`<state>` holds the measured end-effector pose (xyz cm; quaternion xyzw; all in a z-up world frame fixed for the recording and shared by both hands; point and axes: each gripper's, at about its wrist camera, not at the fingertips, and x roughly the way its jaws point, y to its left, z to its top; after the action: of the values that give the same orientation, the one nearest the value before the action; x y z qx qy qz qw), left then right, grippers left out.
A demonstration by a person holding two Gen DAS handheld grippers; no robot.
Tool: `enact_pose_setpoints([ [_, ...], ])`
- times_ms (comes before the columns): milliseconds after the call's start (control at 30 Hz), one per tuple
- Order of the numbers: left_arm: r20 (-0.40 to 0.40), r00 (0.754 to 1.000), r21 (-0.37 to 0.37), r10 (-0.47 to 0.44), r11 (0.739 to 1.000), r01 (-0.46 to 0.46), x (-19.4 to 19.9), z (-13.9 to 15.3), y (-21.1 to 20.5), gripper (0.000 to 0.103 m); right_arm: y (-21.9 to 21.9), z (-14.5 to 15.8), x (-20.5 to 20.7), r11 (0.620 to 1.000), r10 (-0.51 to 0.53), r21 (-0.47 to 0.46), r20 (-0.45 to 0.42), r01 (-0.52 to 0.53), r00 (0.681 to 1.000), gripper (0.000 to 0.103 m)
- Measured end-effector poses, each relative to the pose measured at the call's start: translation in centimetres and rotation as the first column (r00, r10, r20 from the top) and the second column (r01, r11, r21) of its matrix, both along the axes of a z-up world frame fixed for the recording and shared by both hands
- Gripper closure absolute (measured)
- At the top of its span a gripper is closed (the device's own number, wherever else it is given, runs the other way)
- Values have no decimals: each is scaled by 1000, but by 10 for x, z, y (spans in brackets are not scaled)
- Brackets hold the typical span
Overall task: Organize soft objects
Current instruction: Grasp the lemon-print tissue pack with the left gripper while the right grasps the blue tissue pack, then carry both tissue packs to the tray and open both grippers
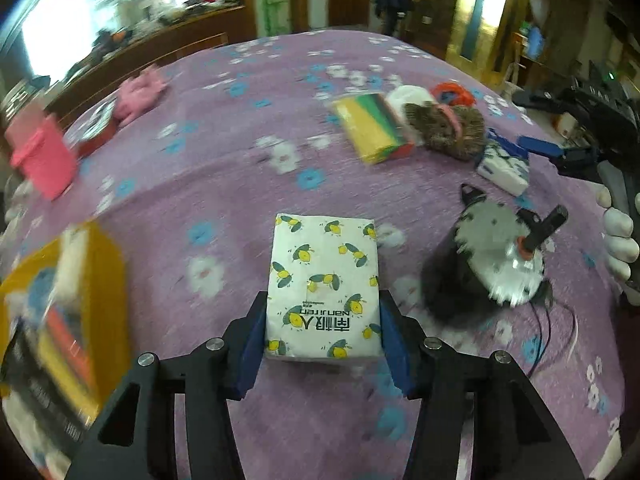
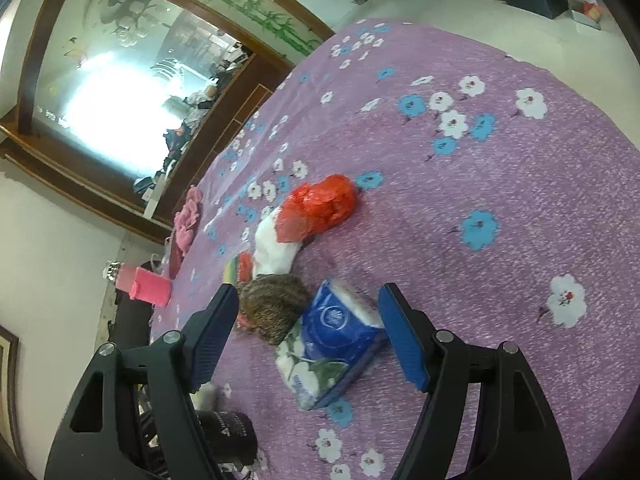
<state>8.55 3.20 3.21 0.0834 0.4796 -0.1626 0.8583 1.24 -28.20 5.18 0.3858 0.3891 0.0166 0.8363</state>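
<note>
A white tissue pack with a lemon print (image 1: pixel 324 280) lies on the purple flowered cloth (image 1: pixel 224 168). My left gripper (image 1: pixel 323 298) is shut on its near half, a blue pad against each long side. In the right wrist view my right gripper (image 2: pixel 309 294) stands open just above a blue and white tissue pack (image 2: pixel 336 344); its pads are apart from the pack. Next to that pack sits a brown furry toy (image 2: pixel 272 304). Beyond it lie a red plastic bag (image 2: pixel 320 208), a white soft bundle (image 2: pixel 276 252) and a striped yellow-green packet (image 1: pixel 372 128).
A yellow box (image 1: pixel 80 300) holding several items stands at the near left. A pink container (image 1: pixel 40 156) and a pink plush (image 1: pixel 140 92) lie at the far left. A black and silver round object (image 1: pixel 496 256) with cables sits right of the lemon pack. A gloved hand (image 1: pixel 616 240) shows at the right edge.
</note>
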Motion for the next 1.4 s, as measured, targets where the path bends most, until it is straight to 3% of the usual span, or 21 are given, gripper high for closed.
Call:
enact_pose_setpoints([
  [167,-16,996,-61,93,994,-94,-23,7,21,51,4,0,1,995,-28,-96,-73,21,997,31],
  [400,-9,990,-32,140,990,-141,-9,-7,8,48,31,-4,3,974,-1,-223,-143,-32,990,31],
  [533,10,987,-38,158,987,-158,-11,-10,8,48,58,-6,9,924,19,-374,-166,-81,986,29],
  [633,19,985,-35,169,985,-168,-15,-9,7,51,73,-8,14,883,20,-459,-178,-101,984,20],
  [767,17,988,-66,151,986,-150,-26,-6,8,53,88,-12,16,820,44,-551,-202,-151,978,21],
  [833,19,987,-92,157,984,-155,-36,-1,11,53,87,-11,14,819,53,-550,-217,-167,975,27],
  [1100,35,981,-239,192,954,-178,-89,24,40,52,82,-7,-1,837,37,-528,-211,-146,977,36],
  [1400,67,967,-346,248,914,-210,-145,44,91,52,76,19,-58,893,28,-442,-135,-86,990,36],
])
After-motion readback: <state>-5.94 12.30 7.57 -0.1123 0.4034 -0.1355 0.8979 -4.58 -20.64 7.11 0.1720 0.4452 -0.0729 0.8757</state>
